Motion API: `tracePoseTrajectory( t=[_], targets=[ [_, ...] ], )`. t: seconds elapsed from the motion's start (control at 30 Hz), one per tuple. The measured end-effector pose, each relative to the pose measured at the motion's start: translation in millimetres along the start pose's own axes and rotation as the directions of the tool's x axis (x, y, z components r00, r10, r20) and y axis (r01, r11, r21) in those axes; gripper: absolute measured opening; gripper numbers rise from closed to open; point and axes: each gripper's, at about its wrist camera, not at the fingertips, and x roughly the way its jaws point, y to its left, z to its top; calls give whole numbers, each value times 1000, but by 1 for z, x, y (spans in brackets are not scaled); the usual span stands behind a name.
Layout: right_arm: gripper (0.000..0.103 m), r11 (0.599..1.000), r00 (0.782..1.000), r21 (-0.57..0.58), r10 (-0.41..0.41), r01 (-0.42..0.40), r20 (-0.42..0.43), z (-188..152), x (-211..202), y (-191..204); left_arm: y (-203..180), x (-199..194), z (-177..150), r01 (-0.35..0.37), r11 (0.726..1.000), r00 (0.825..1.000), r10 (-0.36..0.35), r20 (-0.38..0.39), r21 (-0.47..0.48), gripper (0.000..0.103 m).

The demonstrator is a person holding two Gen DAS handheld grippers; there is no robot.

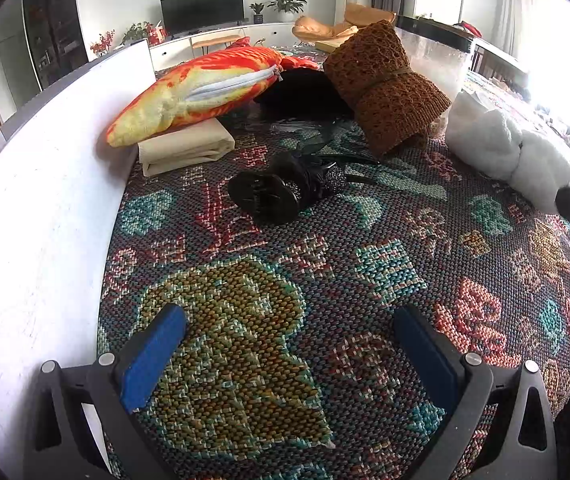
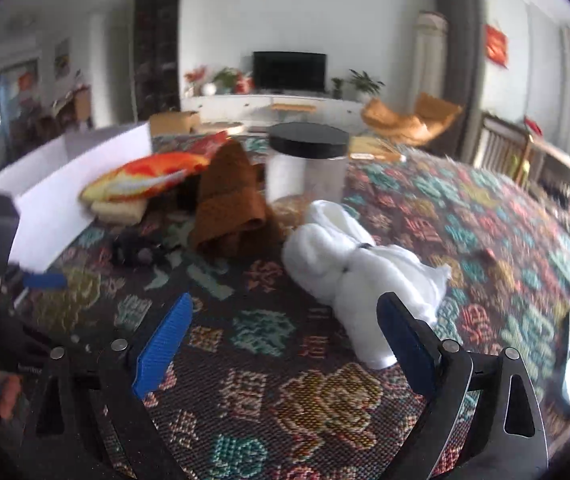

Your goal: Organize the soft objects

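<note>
On the patterned woven cloth (image 1: 325,280) lie several soft things. An orange-yellow fish pillow (image 1: 193,92) rests on a folded cream cloth (image 1: 185,148) by the white wall. A tied brown knit bundle (image 1: 385,84) leans at the back, and a tied white fluffy bundle (image 1: 505,152) lies at the right. A black lacy bundle (image 1: 281,188) sits mid-cloth. My left gripper (image 1: 289,344) is open over bare cloth. My right gripper (image 2: 285,336) is open too, just short of the white fluffy bundle (image 2: 365,268). The brown knit bundle (image 2: 229,204) and fish pillow (image 2: 145,180) lie beyond.
A white board wall (image 1: 37,200) borders the cloth on the left. A clear round container with a black lid (image 2: 309,160) stands behind the bundles. A dark garment (image 1: 301,92) lies behind the pillow. The left gripper (image 2: 45,280) shows at the right wrist view's left edge.
</note>
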Motion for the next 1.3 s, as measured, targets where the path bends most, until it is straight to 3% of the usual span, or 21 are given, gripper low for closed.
tracePoseTrajectory(
  t=[0.07,0.17,0.33,0.47,0.67,0.73,0.83,0.9,0.97,1.13,1.23,1.3],
  targets=[
    [95,995,999,-96,-23,20,-33,-6,8,17,0,0,0,0,1000,1000,0,0,0,103],
    [95,991,993,-119,-70,59,-90,-11,22,17,0,0,0,0,1000,1000,0,0,0,103],
    [95,996,977,-32,-88,84,-196,-17,41,-6,0,0,0,0,1000,1000,0,0,0,103],
    [94,992,951,6,-123,130,-285,-25,56,-20,0,0,0,0,1000,1000,0,0,0,103],
    [94,975,938,128,-131,180,-322,-30,59,-52,0,0,0,0,1000,1000,0,0,0,103],
    [94,945,925,211,-169,250,-342,-33,61,-75,0,0,0,0,1000,1000,0,0,0,103],
    [94,849,899,376,-227,371,-374,-43,55,-121,1,0,0,0,1000,1000,0,0,0,103],
    [94,802,916,479,-202,358,-347,-48,43,-140,1,0,0,0,1000,1000,0,0,0,103],
    [94,785,928,515,-205,345,-310,-47,31,-144,1,0,-1,0,1000,1000,0,0,0,103],
    [94,829,962,497,-172,256,-210,-36,17,-128,1,0,-1,0,1000,1000,0,0,0,103],
    [94,847,966,482,-129,225,-224,-32,30,-120,1,0,-1,0,1000,1000,0,0,0,103],
    [94,838,960,496,-106,226,-259,-37,38,-121,1,0,-1,1,1000,1000,-1,0,0,103]
  ],
)
